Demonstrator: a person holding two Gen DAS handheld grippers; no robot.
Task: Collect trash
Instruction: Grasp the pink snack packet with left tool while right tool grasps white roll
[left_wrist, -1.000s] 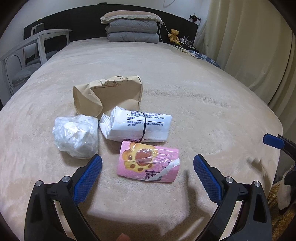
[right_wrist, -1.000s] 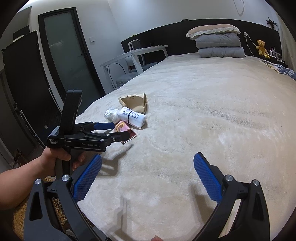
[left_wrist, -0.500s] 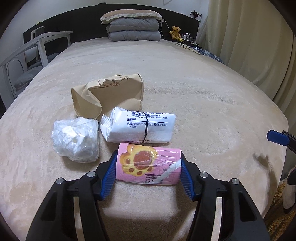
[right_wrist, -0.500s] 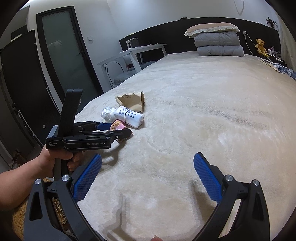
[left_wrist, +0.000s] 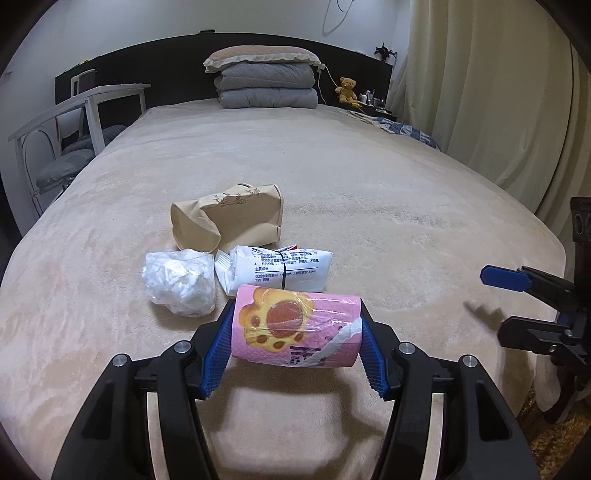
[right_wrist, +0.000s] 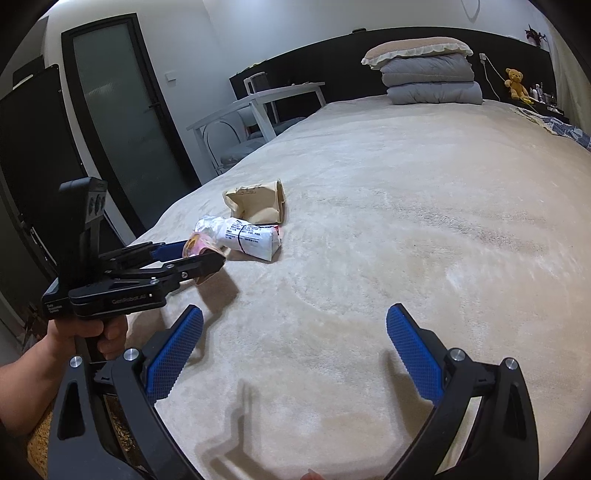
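Note:
My left gripper (left_wrist: 295, 328) is shut on a pink wrapper with a paw print (left_wrist: 295, 328) and holds it just above the bed, its shadow lying below. Behind it on the cream blanket lie a white printed packet with a black band (left_wrist: 280, 271), a crumpled white plastic bag (left_wrist: 179, 282) and a tan paper bag (left_wrist: 227, 219). From the right wrist view, the left gripper (right_wrist: 195, 254) grips the pink wrapper (right_wrist: 194, 246) at the left, held by a hand (right_wrist: 92, 332). My right gripper (right_wrist: 291, 349) hovers open over bare blanket, holding nothing.
The bed (left_wrist: 369, 184) stretches far back to stacked grey quilts and a pillow (left_wrist: 266, 79) at the dark headboard. A white chair (left_wrist: 74, 129) stands on the left, curtains (left_wrist: 498, 92) on the right. A dark glass door (right_wrist: 122, 122) is beside the bed.
The left gripper went from wide open to shut on the pink wrapper, then lifted it slightly off the blanket. The right gripper stayed in place, open.

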